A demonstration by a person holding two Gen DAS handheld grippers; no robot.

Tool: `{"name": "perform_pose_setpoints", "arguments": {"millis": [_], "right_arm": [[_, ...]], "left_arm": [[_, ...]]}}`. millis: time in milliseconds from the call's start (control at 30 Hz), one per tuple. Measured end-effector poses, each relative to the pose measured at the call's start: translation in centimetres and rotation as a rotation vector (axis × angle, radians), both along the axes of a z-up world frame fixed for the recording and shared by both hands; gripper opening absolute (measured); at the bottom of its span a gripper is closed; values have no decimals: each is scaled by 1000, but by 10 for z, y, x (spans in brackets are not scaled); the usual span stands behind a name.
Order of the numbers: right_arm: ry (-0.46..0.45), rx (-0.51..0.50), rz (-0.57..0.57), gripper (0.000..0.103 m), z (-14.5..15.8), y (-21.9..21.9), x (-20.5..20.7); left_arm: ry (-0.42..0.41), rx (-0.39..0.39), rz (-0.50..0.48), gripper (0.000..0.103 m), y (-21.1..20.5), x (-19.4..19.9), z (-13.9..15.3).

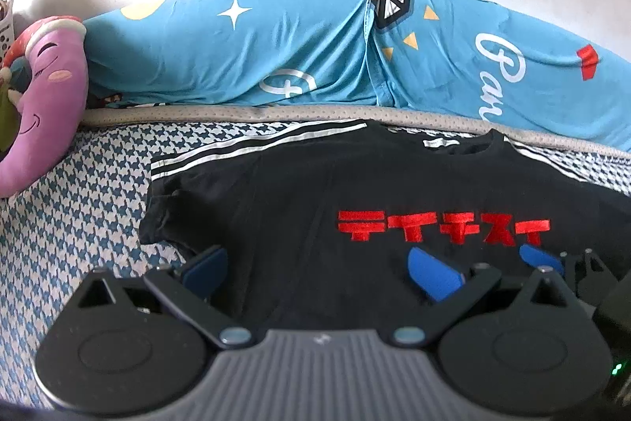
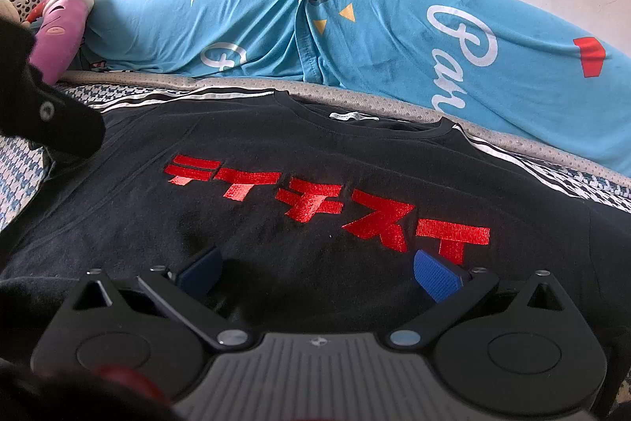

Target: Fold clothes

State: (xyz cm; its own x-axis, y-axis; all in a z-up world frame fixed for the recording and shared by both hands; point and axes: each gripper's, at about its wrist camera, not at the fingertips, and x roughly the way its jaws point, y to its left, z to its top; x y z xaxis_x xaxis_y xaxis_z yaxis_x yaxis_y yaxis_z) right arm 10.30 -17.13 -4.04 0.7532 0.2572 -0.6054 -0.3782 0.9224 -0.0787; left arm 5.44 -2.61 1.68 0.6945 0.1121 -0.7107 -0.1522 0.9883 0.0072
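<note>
Over black tee, both tools wide (empty).

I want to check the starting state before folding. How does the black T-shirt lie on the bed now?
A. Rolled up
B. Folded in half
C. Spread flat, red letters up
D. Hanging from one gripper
C: the black T-shirt lies spread flat, red letters facing up, both grippers open above it.

A purple moon plush leans beside a rumpled blue quilt — houndstooth sheet below.
</note>
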Motion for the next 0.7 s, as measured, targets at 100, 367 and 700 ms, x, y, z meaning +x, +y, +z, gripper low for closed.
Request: {"name": "perform_pose_setpoints", "arguments": {"millis": [100, 367, 700], "right_arm": [[-1, -2, 0, 103, 0, 0, 0], [0, -1, 0, 103, 0, -1, 0], [7, -4, 0, 103, 0, -1, 0]], "left_arm": [[-12, -16, -2, 103, 3, -3, 5], [-2, -12, -18, 103, 4, -7, 4], [31, 6, -60, 103, -7, -11, -4]]}}
